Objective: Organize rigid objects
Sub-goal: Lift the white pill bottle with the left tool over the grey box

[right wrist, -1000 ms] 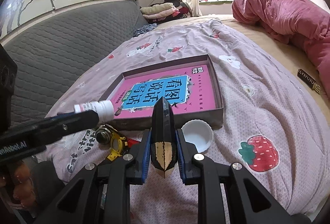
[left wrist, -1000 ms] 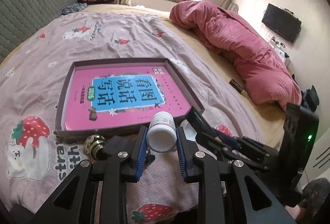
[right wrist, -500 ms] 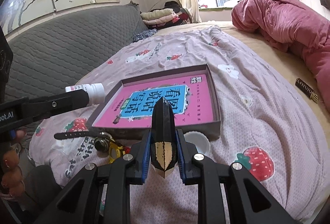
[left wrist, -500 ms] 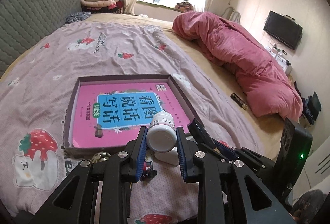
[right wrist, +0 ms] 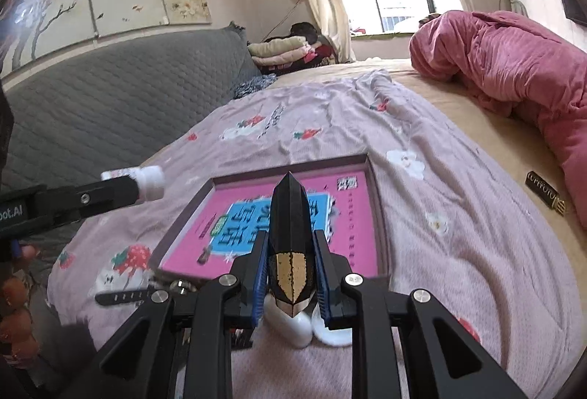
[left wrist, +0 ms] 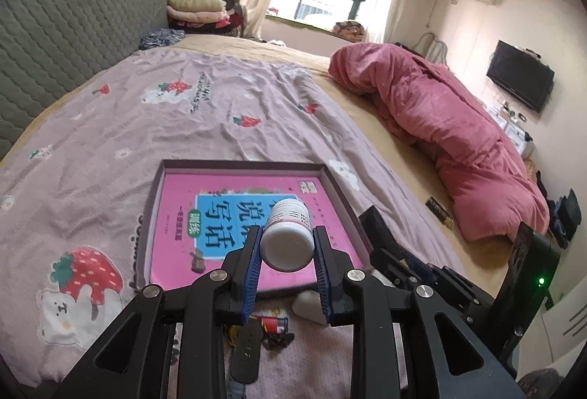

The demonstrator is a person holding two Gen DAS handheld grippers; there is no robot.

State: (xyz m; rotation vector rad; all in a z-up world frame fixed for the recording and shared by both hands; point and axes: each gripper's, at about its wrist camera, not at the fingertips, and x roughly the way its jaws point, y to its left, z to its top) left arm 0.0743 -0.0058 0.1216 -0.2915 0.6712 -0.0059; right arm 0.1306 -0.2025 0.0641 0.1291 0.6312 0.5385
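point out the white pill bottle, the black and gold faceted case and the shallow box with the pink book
white plastic pill bottle [left wrist: 288,245], left wrist view, round base
black and gold faceted case [right wrist: 290,234], right wrist view, black upper face
shallow grey-purple box with the pink book [right wrist: 378,211], right wrist view, right wall

1. The right gripper [right wrist: 290,274] is clamped on a black faceted case [right wrist: 290,215] with a gold end facing the camera; the case points forward over a shallow box [right wrist: 379,222].
2. A pink book [right wrist: 352,215] with a blue panel lies flat in the box, on a strawberry-print sheet [right wrist: 458,252].
3. At the left, the left gripper [right wrist: 139,184] grips a small white bottle [right wrist: 150,178], held above the sheet.
4. A white dish [right wrist: 330,334] sits below the right gripper's fingers, near the box's front edge.
5. A black strap [right wrist: 121,297] lies left of the box's front corner.
6. A pink quilt [right wrist: 513,68] is heaped at the right.
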